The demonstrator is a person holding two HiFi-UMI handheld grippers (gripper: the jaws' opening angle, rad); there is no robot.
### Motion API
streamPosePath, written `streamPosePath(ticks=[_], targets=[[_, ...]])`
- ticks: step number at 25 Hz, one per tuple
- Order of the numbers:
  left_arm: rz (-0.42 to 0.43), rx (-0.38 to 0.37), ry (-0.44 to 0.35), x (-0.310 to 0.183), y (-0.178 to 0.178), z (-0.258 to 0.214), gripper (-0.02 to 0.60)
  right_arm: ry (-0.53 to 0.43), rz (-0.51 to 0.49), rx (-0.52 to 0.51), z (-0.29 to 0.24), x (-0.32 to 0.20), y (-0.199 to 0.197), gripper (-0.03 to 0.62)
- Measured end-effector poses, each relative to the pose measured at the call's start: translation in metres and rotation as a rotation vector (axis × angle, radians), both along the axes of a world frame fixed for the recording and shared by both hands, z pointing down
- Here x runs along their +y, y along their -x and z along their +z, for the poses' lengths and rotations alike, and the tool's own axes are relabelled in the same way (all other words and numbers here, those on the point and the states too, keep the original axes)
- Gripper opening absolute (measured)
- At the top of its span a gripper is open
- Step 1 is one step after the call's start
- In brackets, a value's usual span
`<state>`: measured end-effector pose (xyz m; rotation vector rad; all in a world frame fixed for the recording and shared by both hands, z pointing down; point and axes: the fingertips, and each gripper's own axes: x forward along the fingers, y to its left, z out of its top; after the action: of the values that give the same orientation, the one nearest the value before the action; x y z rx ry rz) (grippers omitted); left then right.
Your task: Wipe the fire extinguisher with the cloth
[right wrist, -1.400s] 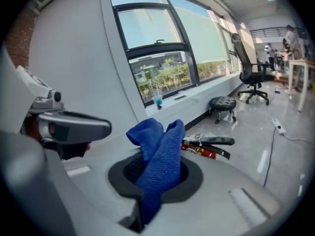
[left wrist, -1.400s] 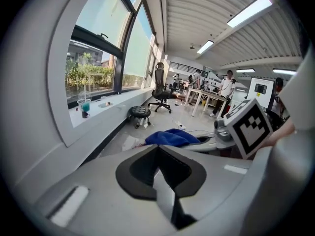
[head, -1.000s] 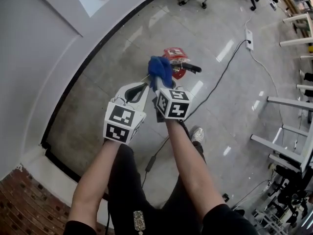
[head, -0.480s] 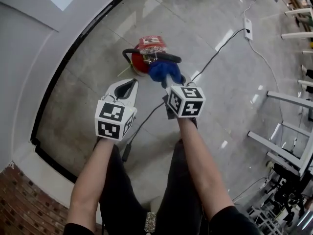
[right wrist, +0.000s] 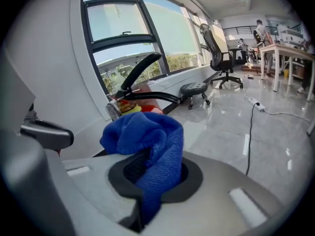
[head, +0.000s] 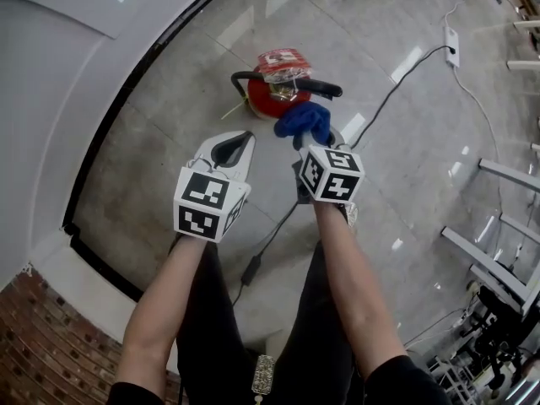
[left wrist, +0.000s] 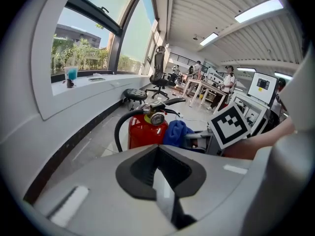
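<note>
Right gripper (head: 314, 144) clamped on blue cloth (head: 304, 120); cloth just beside red fire extinguisher (head: 267, 102), upright on floor (head: 160, 167). Left gripper (head: 230, 150) jaws together, empty, short of extinguisher

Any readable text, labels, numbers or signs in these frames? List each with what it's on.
No word or number is legible in any view.
Red-and-white tag on top of the red fire extinguisher: carries print, too blurred to read.
Round pressure gauge on its valve: too small to read.
Cubes on the left claw and right claw: black-and-white square patterns only, no letters.
</note>
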<state>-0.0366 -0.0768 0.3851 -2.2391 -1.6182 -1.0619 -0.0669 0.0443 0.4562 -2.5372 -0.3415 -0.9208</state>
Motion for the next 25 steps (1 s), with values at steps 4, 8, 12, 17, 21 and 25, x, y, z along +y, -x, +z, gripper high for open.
streamPosePath(ticks=[4,8,12,17,21,25], targets=[[-0.018,-0.015,-0.007,-0.02,-0.01,0.009,0.006,-0.004,-0.01,0.014,0.003,-0.031,-0.003,0.029],[-0.02,-0.024,-0.013,-0.04,-0.018,0.014,0.006,-0.085,0.027,0.029,0.011,-0.058,-0.012,0.029],[-0.014,-0.026,-0.021,-0.06,-0.027,0.017,0.006,-0.174,0.094,0.059,0.019,-0.089,-0.037,0.029],[-0.014,-0.027,0.004,-0.072,-0.044,0.007,0.006,-0.247,0.221,0.092,0.026,-0.105,-0.075,0.029],[0.004,-0.013,0.014,-0.076,-0.06,-0.002,0.006,-0.261,0.259,0.11,0.027,-0.107,-0.106,0.029],[0.001,-0.002,0.014,-0.08,-0.071,-0.002,0.006,-0.243,0.259,0.085,0.036,-0.108,-0.1,0.029]])
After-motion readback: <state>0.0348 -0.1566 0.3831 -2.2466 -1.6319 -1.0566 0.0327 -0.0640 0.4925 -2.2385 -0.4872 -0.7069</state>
